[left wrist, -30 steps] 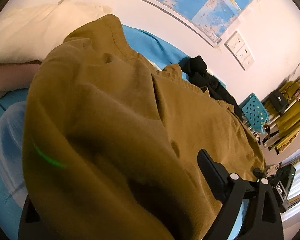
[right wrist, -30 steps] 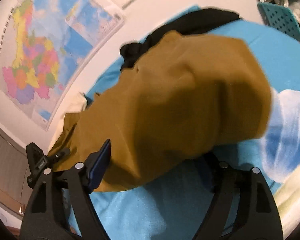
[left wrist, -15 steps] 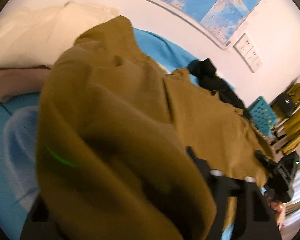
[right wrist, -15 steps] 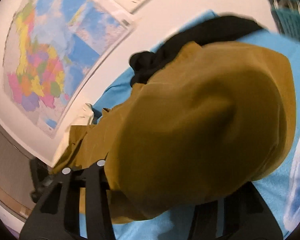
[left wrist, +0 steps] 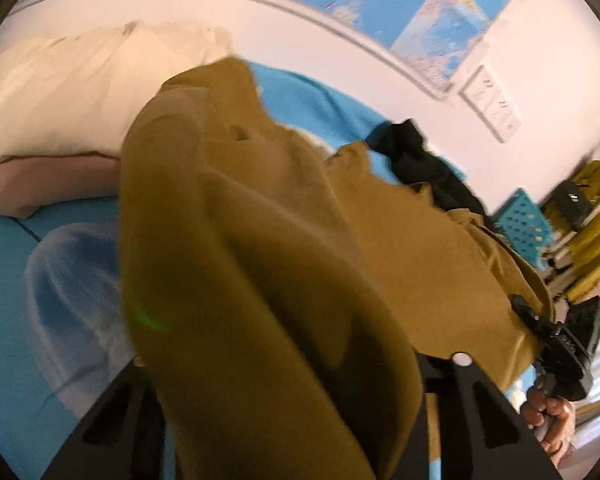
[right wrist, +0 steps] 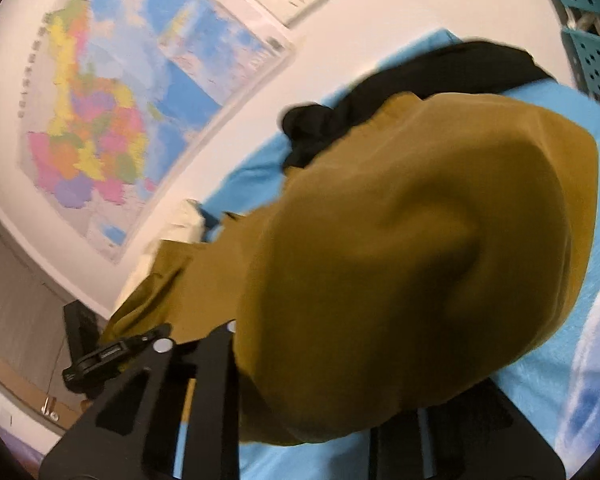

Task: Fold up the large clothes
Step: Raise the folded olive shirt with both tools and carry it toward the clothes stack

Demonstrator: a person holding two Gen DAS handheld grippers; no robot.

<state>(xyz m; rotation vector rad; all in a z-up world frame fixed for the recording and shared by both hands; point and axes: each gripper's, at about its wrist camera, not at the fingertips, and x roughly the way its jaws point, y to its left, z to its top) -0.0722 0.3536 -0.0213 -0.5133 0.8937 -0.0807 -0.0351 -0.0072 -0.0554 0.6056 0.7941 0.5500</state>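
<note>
Left wrist view: mustard garment (left wrist: 260, 280) now billows higher over your left gripper (left wrist: 284, 420) than a second ago, lifted off the blue bedsheet (left wrist: 28, 320). Right gripper (right wrist: 312, 412) likewise draped. Both seem clenched on cloth; the fold-over looks underway.

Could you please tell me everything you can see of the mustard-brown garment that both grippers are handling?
The mustard-brown garment is a large piece of soft, matte, woven-looking cloth with a seamed edge along its far side. It is lifted and bunched, draping over the left gripper and the right gripper so that their fingertips are hidden. Its far part lies stretched across the blue bedsheet, beside a black garment. Whether it is trousers or a jacket cannot be told.
</note>
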